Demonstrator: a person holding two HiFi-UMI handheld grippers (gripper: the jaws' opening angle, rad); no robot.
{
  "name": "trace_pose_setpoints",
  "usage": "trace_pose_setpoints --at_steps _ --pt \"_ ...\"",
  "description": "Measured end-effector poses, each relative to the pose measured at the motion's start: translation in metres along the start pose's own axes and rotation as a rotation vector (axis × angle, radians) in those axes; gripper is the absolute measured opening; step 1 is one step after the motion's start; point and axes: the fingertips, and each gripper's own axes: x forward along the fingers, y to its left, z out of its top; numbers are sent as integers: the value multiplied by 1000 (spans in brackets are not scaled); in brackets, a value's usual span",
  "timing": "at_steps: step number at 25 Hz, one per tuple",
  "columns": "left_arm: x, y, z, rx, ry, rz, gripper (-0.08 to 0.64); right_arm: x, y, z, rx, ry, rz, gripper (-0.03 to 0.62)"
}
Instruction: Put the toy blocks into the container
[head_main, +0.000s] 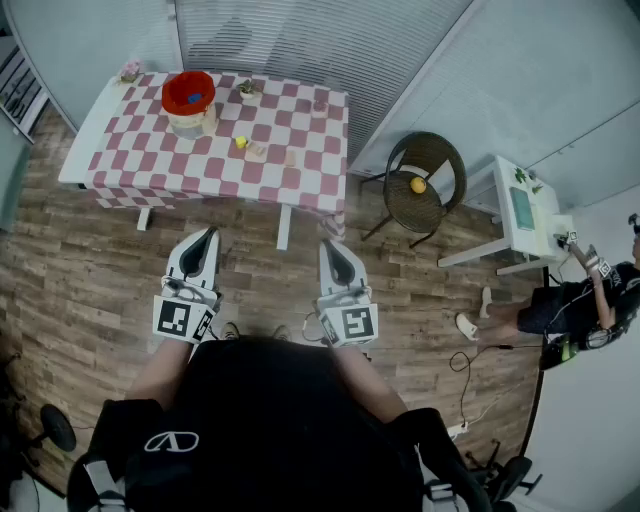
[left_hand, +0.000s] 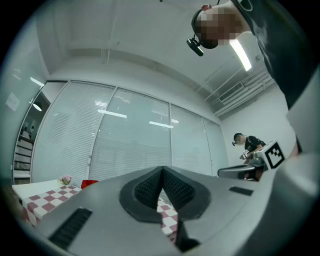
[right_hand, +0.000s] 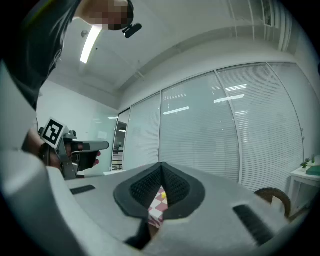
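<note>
The red container (head_main: 188, 92) stands at the back left of a table with a red-and-white checked cloth (head_main: 300, 130), something blue inside it. A small yellow block (head_main: 240, 142) and two pale wooden blocks (head_main: 257, 152) lie on the cloth to its right. Both grippers hover over the wooden floor well short of the table, held level. My left gripper (head_main: 208, 233) is shut and empty, as is my right gripper (head_main: 328, 246). In the left gripper view the jaws (left_hand: 162, 169) meet at their tips, with the container (left_hand: 89, 183) far off. The right gripper (right_hand: 161, 165) is shut too; the yellow block (right_hand: 162, 194) shows below it.
A dark round chair (head_main: 425, 180) with a yellow object (head_main: 418, 185) on its seat stands right of the table. Further right are a small white table (head_main: 520, 215) and a seated person (head_main: 580, 300). Small plants (head_main: 246, 88) sit on the cloth. Glass walls with blinds lie behind.
</note>
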Motion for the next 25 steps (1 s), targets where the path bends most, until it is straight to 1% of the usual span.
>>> trace_pose_setpoints --at_steps 5,7,11,13,16,21,24,25 --pt "-4 -4 -1 -4 3 4 6 -3 1 -1 1 6 1 -2" --pt "-7 -4 -5 0 21 0 6 -3 2 -2 3 7 5 -2" --pt "-6 -3 -1 -4 33 16 6 -5 3 7 46 -50 37 2" --pt "-5 -4 0 -2 24 15 6 -4 1 5 44 -35 36 5" --pt "-2 -6 2 2 6 14 6 -2 -4 0 34 -10 23 5" --pt "2 -15 -7 11 29 30 6 -6 -19 -3 25 -10 25 5" --pt "3 -22 -19 18 59 42 6 -9 -30 -6 31 -24 36 5" --pt "7 -26 -17 24 51 53 6 -10 -35 -7 32 -31 41 5"
